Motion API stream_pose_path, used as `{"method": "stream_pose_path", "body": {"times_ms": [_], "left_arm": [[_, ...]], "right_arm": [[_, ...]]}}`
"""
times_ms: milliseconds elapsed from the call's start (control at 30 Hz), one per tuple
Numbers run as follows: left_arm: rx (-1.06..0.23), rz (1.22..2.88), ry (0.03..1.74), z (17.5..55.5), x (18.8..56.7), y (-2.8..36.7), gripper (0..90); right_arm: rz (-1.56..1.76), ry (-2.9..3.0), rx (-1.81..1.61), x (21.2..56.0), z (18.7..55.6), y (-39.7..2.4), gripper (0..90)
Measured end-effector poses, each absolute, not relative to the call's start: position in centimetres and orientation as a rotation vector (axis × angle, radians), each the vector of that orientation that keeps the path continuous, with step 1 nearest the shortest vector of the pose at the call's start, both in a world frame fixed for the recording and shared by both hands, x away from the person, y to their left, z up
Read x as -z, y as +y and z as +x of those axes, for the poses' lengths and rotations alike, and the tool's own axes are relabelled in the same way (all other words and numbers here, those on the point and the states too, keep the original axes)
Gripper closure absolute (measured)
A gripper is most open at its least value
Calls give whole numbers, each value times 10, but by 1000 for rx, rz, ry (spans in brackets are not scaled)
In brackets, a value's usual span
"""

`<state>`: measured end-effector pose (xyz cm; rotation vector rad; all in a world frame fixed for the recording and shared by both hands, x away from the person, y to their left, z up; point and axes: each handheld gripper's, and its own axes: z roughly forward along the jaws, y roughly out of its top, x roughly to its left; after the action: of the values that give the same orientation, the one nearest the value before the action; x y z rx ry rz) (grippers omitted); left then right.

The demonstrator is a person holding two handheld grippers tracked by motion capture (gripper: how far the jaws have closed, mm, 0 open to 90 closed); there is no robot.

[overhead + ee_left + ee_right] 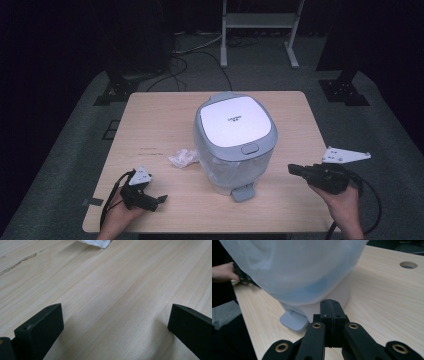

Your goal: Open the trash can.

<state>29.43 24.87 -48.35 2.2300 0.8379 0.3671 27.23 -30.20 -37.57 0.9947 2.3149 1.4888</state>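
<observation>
Jaws near one bin (235, 142) (pedal-type)

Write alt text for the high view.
A white-lidded, grey-blue pedal bin stands mid-table on a light wooden table, crumpled clear plastic beside it. The left gripper rests open on the table; the right gripper points at the bin, shut.

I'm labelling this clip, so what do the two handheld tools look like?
Both tools, left and right, are matte black with blocky jaws. Each carries a pale grey three-cornered plate and trails a black cable. Brass-coloured pivot pins dot the right tool's linkage.
</observation>
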Motion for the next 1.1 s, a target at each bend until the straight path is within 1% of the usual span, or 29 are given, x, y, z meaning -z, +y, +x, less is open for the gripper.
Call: {"method": "stream_pose_path", "body": {"times_ms": [433,1100], "left_arm": [[-367,2230,838,294,484,249,0],[-368,2228,837,294,484,249,0]], "right_arm": [[892,2324,-1596,339,271,-293,900],[724,2283,-1761,297,267,-278,900]]}}
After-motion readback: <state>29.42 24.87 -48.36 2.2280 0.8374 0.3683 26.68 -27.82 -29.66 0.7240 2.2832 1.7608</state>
